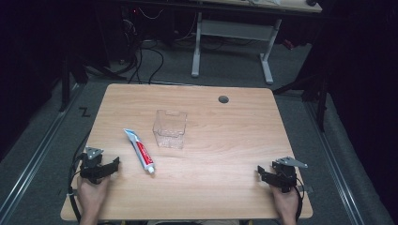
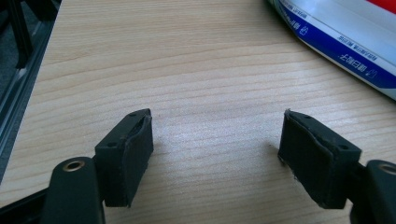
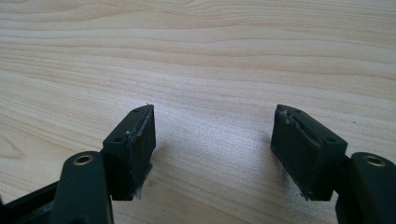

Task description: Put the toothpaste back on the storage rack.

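Toothpaste tube (image 1: 139,151) lies flat on the bench (image 1: 225,140), slanted, its white cap toward the person's edge and its crimped end pointing up toward the clear plastic box (image 1: 170,128) that stands open-topped just beside it, near the middle of the bench. That pairing suggests the tube is meant to go into the box, and lying flat with its long sides free it offers an easy pinch across the body. The left tool (image 1: 104,169) rests near the bench's front left corner, released, its jaws spread wide over bare wood; in the left gripper view the tube's blue-and-white side (image 2: 345,46) sits just ahead and to one side of it. The right tool (image 1: 267,176) rests at the front right corner, well apart from both things, likewise spread and holding nothing. Nothing stands between the left tool and the tube; the box's thin walls are the only obstacle for a later drop.
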Available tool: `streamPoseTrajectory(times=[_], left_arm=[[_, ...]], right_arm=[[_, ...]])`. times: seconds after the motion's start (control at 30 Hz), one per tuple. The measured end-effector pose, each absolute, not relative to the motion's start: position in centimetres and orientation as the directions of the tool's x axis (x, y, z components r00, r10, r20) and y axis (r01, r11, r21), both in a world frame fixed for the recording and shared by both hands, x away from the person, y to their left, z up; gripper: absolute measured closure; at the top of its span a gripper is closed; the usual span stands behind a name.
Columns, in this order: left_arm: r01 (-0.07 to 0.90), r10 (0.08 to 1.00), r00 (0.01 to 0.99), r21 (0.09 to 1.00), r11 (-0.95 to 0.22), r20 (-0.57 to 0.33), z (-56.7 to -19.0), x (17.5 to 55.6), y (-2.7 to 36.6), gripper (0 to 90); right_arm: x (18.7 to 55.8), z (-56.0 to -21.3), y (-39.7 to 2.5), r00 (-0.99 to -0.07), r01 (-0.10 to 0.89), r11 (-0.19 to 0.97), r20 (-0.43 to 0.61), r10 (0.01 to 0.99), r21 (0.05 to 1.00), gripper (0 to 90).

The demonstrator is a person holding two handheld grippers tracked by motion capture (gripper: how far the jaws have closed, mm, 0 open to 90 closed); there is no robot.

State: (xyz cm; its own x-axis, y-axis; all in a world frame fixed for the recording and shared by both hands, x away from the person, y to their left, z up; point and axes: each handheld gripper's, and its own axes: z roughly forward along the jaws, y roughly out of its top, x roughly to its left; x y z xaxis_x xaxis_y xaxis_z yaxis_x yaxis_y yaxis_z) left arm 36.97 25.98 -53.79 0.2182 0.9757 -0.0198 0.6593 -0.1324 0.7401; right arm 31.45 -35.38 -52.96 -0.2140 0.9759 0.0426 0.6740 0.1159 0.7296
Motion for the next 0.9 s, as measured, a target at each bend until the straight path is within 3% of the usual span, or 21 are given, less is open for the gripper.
streamPoseTrajectory(times=[0.6, 0.9], left_arm=[[0.66, 0.978, 0.206, 0.744, -0.105, -0.045, -53.8, 37.2, 26.0, 25.7], [0.659, 0.954, 0.227, 0.752, -0.002, -0.197, -53.7, 37.0, 27.7, 27.0]], right_arm=[[31.4, -53.0, -35.6, -0.216, 0.671, 0.108, 0.054, 0.975, 0.734, 30.1], [31.4, -53.0, -35.3, -0.216, 0.673, 0.129, 0.027, 0.976, 0.729, 30.1]])
